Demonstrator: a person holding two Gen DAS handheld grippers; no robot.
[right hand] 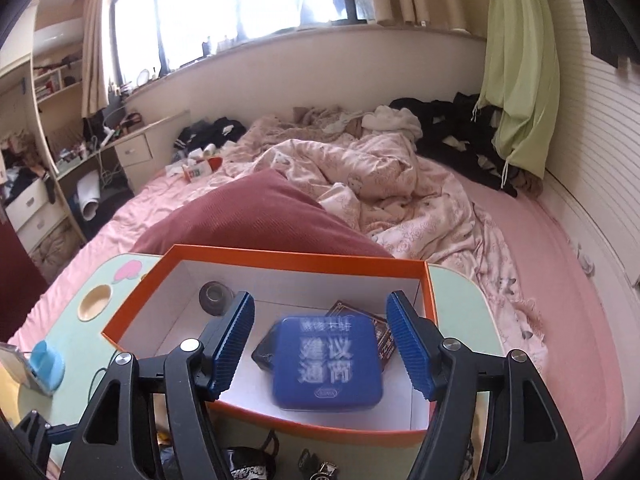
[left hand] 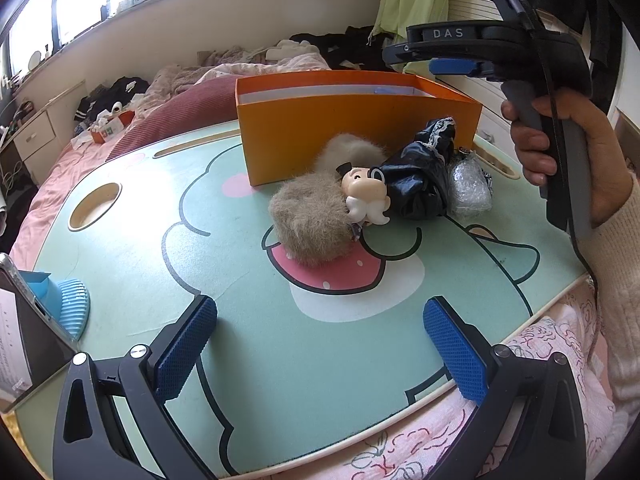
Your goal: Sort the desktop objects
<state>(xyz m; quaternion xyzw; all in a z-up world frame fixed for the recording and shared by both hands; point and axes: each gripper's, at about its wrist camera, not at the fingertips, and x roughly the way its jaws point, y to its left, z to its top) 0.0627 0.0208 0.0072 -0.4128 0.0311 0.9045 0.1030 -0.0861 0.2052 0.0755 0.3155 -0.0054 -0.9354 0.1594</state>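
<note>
Desktop objects sit partly on the tabletop (left hand: 120, 248), partly in 1 orange box (left hand: 360, 136). Tabletop is a lap desk w/ cartoon print, resting on a bed (right hand: 540, 240) w/ pink sheets, 1 dark red pillow (right hand: 248, 216), rumpled quilt + dark clothes at the far end.

Orange box stands at the tabletop's far edge, white inside. In it, per right wrist view: 1 blue square tin (right hand: 326, 364) w/ white characters, blurred, lying over 1 dark packet of which only an edge shows; 1 dark printed card-like pack (right hand: 384, 340) beside it, mostly covered; 1 small round dark item (right hand: 214, 296) in the far left corner, can't tell what it is.

On the tabletop, just in front of the box: 2 fluffy beige tufts, the nearer one (left hand: 308, 220) touching 1 small doll head (left hand: 366, 194); 1 crumpled black bag w/ lace trim (left hand: 420, 176) next to it; 1 clear plastic-wrapped bundle (left hand: 470, 188) at the right, contents unclear. 1 light blue stand (left hand: 68, 300) at the left edge holds a phone, cut off by the frame.

Right gripper (right hand: 320, 344), held by a hand (left hand: 568, 160) w/ cream sleeve, hovers over the box: jaws about half apart, nothing clamped; tin lies below them. Left gripper (left hand: 320, 344) low over bare tabletop, jaws wide, empty.
</note>
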